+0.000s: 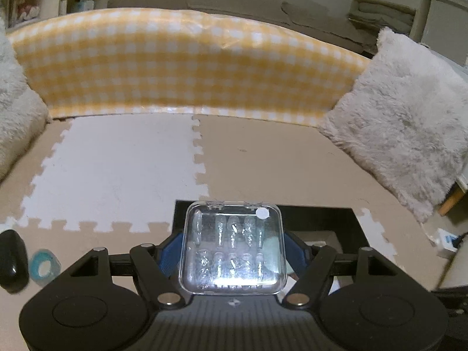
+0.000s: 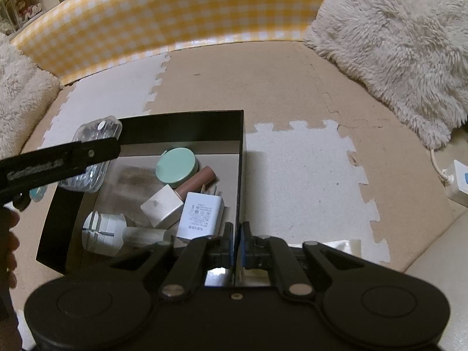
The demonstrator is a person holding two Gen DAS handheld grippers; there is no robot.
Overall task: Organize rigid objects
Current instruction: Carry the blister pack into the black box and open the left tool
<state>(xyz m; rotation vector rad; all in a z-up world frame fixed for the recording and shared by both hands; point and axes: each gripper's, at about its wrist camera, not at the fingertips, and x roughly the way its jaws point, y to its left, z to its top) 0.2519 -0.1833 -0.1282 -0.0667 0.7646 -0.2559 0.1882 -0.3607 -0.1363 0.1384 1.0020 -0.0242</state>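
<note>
- Jaws of left gripper (image 1: 232, 251) clamped on clear plastic case (image 1: 232, 248), blue pads pressing its two sides; case holds rows of small clear pieces, white round sticker at one corner.
- Right wrist view: case (image 2: 96, 134) held in the air over far-left corner of black box (image 2: 187, 125), tilted, not touching it.
- Jaws of right gripper (image 2: 237, 239) together, pinching near-right wall of the box, one finger inside, one outside.
- Box sits on foam puzzle mat (image 2: 292, 93), tan and white tiles.
- Inside box: mint round container (image 2: 175, 168), brown tube (image 2: 199, 180) just beside it, cream cube charger (image 2: 162, 206), white plug adapter (image 2: 200, 215) with prongs pointing away, white ribbed cylinder (image 2: 99, 232) at near-left.
- Teal ring-shaped item (image 1: 44, 267) on mat, left of box, outside it.
- Yellow checked barrier (image 1: 187, 73) along far edge; fluffy cushion (image 1: 403, 134) on the right.
- Person's hand (image 2: 10, 245) partly visible at left edge of right wrist view.
</note>
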